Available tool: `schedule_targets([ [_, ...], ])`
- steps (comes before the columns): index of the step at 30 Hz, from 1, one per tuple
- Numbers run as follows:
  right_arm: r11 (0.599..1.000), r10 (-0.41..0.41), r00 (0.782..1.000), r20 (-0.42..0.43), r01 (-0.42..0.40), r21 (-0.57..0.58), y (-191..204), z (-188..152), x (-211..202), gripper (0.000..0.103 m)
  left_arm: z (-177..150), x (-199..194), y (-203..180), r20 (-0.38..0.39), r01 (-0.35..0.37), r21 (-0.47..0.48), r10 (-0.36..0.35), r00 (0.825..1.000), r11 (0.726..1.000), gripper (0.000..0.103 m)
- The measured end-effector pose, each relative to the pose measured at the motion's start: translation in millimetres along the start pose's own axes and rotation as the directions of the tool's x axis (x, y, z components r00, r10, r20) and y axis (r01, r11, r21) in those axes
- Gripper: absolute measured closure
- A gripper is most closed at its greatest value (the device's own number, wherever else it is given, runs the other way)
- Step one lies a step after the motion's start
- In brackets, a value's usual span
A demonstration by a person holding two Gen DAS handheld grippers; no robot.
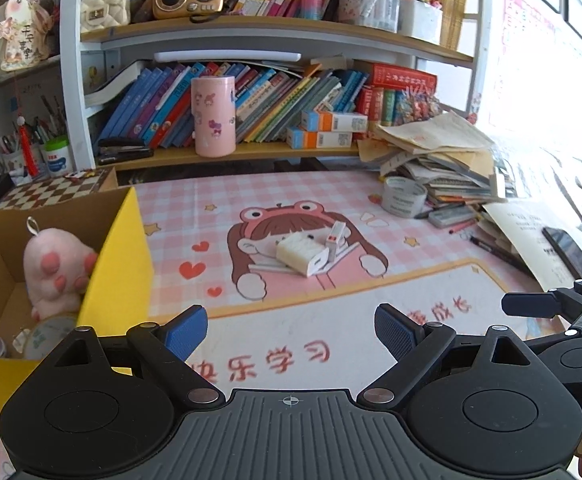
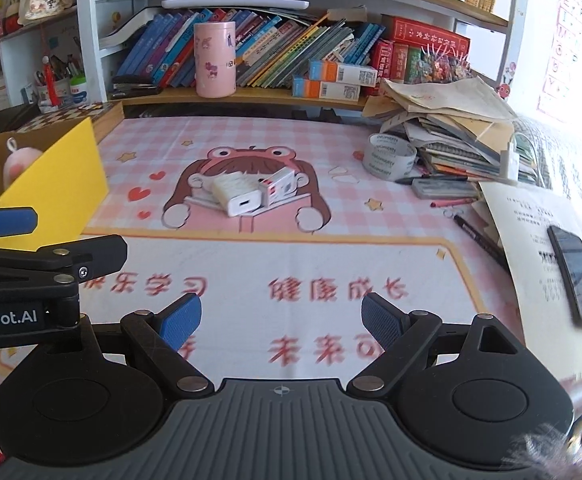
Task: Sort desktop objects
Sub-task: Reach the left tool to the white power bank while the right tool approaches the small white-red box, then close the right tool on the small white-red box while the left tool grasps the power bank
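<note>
Yellow box (image 1: pixel 119 264) at far left, pink plush (image 1: pixel 57 268) inside. White charger (image 2: pixel 237 196) mid-mat, small carton (image 2: pixel 277 188) touching its right. Tape roll (image 2: pixel 389 156) and paper pile (image 2: pixel 447 120) far right. Phone (image 2: pixel 577 276) clearer from right view. Left gripper (image 1: pixel 291 330) and right gripper (image 2: pixel 281 320): jaws spread, empty.

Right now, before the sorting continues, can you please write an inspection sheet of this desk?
Surface: pink checked desk mat with a cartoon print.
Job's things: white charger and small white box side by side at mat centre; yellow box holds a pink plush toy.
Clutter: tape roll, paper stack, pens, phone.
Grippers: left tool open, empty; right tool open, empty.
Cables: nothing seen clearly.
Surroundings: bookshelf with pink canister.
</note>
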State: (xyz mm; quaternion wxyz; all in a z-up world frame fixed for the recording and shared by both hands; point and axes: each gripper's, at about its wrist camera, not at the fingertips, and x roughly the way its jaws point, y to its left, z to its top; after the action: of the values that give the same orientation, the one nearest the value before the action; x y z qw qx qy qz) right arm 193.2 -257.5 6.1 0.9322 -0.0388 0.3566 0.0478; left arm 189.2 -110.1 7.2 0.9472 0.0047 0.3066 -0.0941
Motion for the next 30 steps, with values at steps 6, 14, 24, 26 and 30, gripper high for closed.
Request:
schedule_targets([
  [6, 0.997, 0.064, 0.998, 0.0, -0.064, -0.039, -20, 18, 22, 0.016, 10, 16, -8, -0.008, -0.079, -0.046, 0.078, 0.997, 0.996, 0.01],
  [14, 0.986, 0.153, 0.988, -0.02, -0.154, -0.06, -34, 34, 51, 0.016, 20, 25, -9, -0.02, -0.19, -0.074, 0.189, 0.982, 0.979, 0.01],
  [24, 0.978, 0.2, 0.98, -0.015, -0.201, -0.058, -43, 46, 75, 0.016, 22, 37, -7, -0.045, -0.268, -0.052, 0.266, 0.963, 0.962, 0.01],
  [26, 0.978, 0.2, 0.98, -0.017, -0.2, -0.053, -47, 48, 82, 0.016, 23, 42, -5, -0.052, -0.275, -0.053, 0.273, 0.961, 0.96, 0.01],
  [30, 0.979, 0.195, 0.98, -0.028, -0.197, -0.058, -50, 55, 97, 0.016, 25, 53, -1, -0.057, -0.274, -0.05, 0.271, 0.961, 0.96, 0.01],
])
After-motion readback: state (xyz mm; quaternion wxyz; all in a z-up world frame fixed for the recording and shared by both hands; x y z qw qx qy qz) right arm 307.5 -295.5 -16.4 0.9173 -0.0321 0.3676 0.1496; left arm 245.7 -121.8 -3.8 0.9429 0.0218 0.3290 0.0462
